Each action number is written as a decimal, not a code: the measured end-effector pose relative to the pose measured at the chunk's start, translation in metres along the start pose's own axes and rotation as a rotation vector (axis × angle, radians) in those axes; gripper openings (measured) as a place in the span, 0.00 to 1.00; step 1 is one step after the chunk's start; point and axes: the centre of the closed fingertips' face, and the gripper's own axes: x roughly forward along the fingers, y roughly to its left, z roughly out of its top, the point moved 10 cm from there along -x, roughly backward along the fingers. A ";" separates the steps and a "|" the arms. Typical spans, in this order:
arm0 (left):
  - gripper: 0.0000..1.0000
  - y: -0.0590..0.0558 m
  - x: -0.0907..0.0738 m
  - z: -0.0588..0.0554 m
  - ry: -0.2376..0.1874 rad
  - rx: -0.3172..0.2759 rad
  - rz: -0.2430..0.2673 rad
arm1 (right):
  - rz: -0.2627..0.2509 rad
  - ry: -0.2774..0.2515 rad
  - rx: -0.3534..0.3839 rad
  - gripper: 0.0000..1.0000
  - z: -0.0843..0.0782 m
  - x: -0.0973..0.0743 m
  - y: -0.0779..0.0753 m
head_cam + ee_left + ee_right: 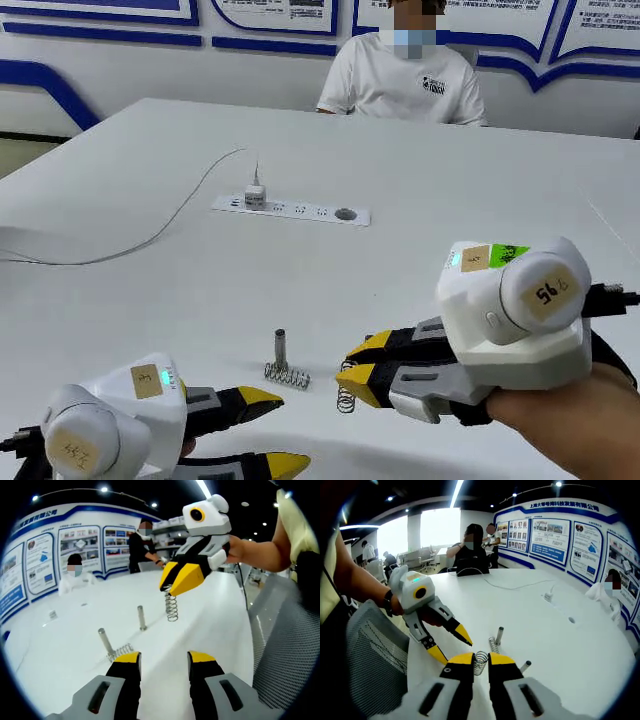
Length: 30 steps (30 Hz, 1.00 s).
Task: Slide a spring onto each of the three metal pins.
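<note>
A metal pin [281, 348] stands upright on the white table [150, 300], with a loose spring [287, 376] lying at its base. In the left gripper view two pins [105, 641] [142, 617] stand apart, and the loose spring [120, 651] lies by the nearer one. My right gripper [358, 365] is shut on a second spring [347, 395], which hangs down just right of the pin. That held spring [480, 662] sits between the right jaws, near two pins [498, 635] [525, 666]. My left gripper [285, 430] is open and holds nothing, low at the front left.
A power strip [290, 210] with a plugged charger [255, 195] and a long cable [150, 238] lies mid-table. A person in a white shirt [400, 80] sits at the far side. A mesh chair [285, 630] is beside the table.
</note>
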 end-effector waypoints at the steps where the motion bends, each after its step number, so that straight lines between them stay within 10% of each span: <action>1: 0.39 0.001 -0.001 0.000 -0.003 -0.005 0.007 | -0.003 -0.001 0.002 0.12 0.000 0.000 -0.001; 30: 0.47 0.011 -0.013 -0.010 -0.014 -0.069 0.085 | -0.151 -0.043 -0.042 0.12 0.014 -0.013 -0.042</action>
